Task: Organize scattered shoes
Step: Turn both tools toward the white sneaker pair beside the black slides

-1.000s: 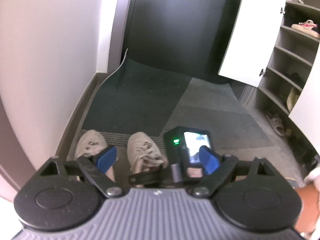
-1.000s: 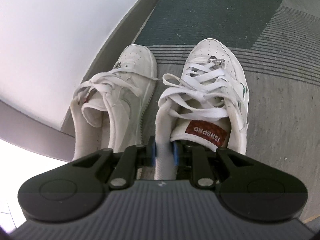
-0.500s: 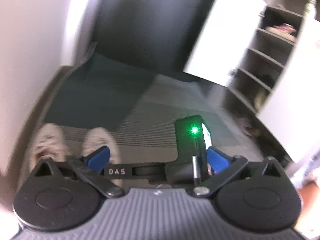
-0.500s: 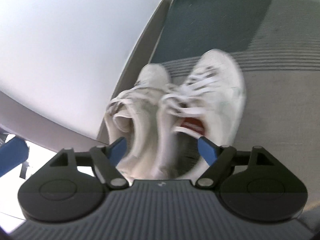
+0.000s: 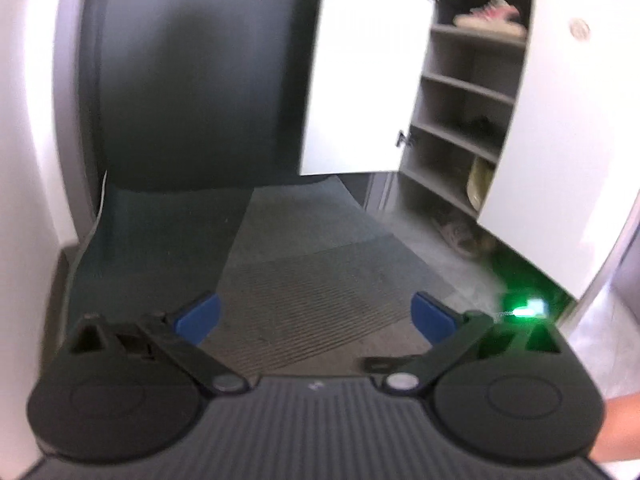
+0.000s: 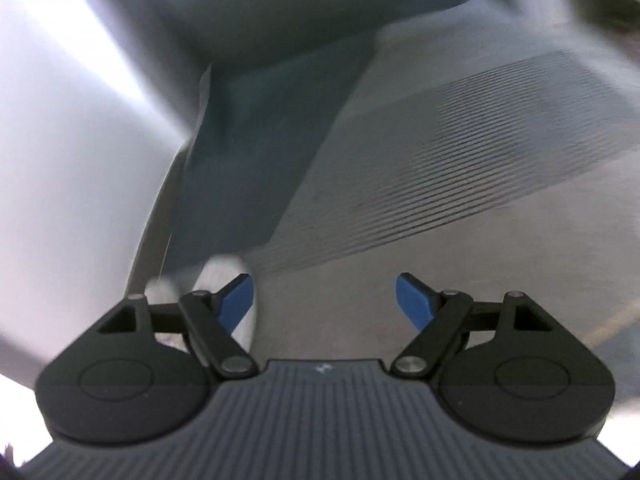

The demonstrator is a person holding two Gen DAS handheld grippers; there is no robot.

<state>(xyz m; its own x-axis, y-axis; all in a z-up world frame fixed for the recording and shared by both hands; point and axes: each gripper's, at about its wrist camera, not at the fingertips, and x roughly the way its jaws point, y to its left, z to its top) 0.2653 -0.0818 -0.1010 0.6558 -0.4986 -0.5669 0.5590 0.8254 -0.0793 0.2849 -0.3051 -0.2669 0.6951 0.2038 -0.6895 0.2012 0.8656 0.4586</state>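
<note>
Right claw (image 6: 325, 300): blue pads spread apart, nothing between them. Its jaws have just been opening, letting go of the white sneakers (image 6: 224, 280). Only blurred white toes show, low and left behind the left pad, on the floor beside the pale wall (image 6: 60, 140). The 2 shoes appear to sit side by side there, toes toward the dark mat (image 6: 256, 120).

Left claw (image 5: 316, 316): pads released, at full spread, empty, over the ribbed grey mat (image 5: 304, 288).

Beyond it stands an open shoe cabinet (image 5: 460, 120) with white doors swung wide. A pink-and-white shoe (image 5: 490, 20) rests on an upper shelf; a dark shape and a yellowish shoe sit lower, too blurred to describe. A pale sandal (image 5: 460, 236) lies loose on the floor in front of the cabinet.

Judged step: the sneaker pair is placed and both claws are free. The next move likely calls for reaching the sandal, lowering a claw over its strap or edge, then closing.
</note>
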